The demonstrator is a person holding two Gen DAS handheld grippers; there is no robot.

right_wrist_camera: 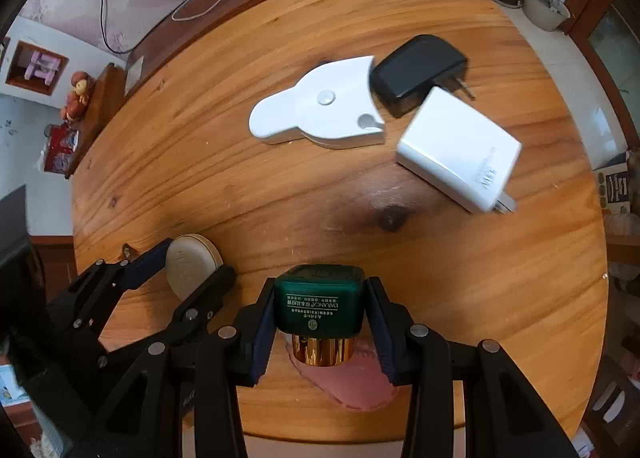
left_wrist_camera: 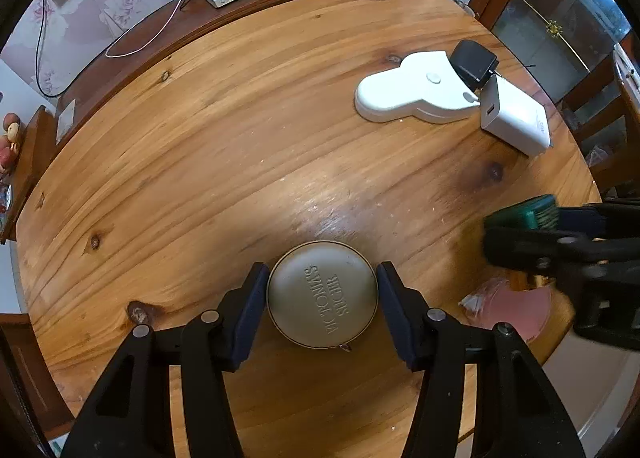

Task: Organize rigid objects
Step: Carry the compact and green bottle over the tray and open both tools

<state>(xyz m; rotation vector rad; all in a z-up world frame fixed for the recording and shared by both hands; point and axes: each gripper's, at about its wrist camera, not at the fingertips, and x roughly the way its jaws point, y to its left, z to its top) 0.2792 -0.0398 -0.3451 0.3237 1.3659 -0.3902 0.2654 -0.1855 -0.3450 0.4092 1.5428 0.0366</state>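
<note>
Right gripper [right_wrist_camera: 320,312] clenched on the green jar [right_wrist_camera: 320,298], stiff, glossy, likely slippery, best held by its flat sides; left gripper [left_wrist_camera: 322,298] grasps the round tin [left_wrist_camera: 322,294], rigid and light, just left of that jar on the table [left_wrist_camera: 240,137].

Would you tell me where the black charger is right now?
In the right wrist view the black charger lies at the table's far side, overlapping the white flat device, beside the white adapter.

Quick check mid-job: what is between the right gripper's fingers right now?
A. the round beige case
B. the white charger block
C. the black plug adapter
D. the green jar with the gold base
D: in the right wrist view, the right gripper is clamped on the green jar, both pads against its sides.
</note>
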